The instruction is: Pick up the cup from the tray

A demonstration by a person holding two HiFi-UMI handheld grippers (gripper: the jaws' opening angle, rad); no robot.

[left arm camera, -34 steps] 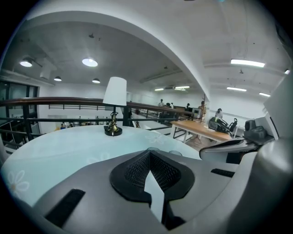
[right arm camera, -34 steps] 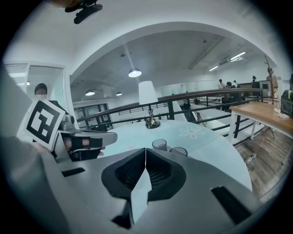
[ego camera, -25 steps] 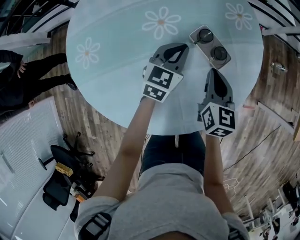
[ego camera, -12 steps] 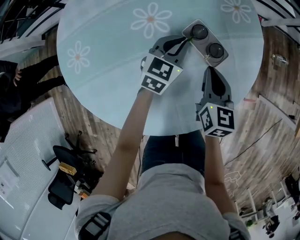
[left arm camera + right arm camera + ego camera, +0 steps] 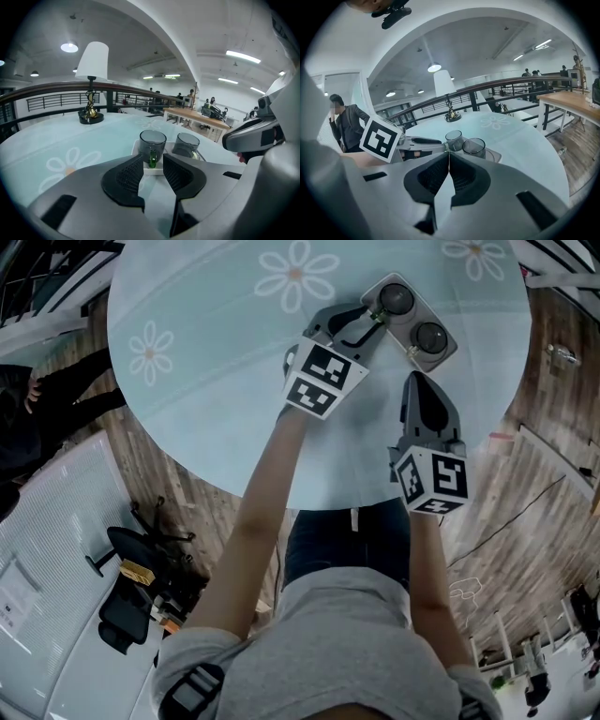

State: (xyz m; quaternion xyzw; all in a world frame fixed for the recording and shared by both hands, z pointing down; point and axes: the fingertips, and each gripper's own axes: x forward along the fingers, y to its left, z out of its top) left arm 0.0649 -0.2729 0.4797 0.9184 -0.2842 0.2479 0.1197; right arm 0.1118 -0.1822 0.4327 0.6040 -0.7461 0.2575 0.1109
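Note:
Two smoky-grey glass cups stand on a small white tray (image 5: 453, 351) at the far right of the round table. The nearer cup (image 5: 152, 142) (image 5: 395, 299) has a green handle turned towards my left gripper (image 5: 153, 160) (image 5: 371, 321). That gripper's jaws have just been opening and now stand apart, with the handle just ahead of their tips and nothing pressed between the pads. The second cup (image 5: 187, 143) (image 5: 431, 337) stands to its right. My right gripper (image 5: 449, 155) (image 5: 413, 381) is shut and empty, just short of the tray's near edge.
The table (image 5: 216, 381) is pale blue-green with daisy prints, and its edge runs close below both hands. A white-shaded lamp (image 5: 91, 84) stands at the far side. A person in dark clothes (image 5: 344, 124) stands off the table to the left.
My left gripper has moved forward and down to the tray, and its jaws have gone from shut to open. The right gripper has hardly moved.

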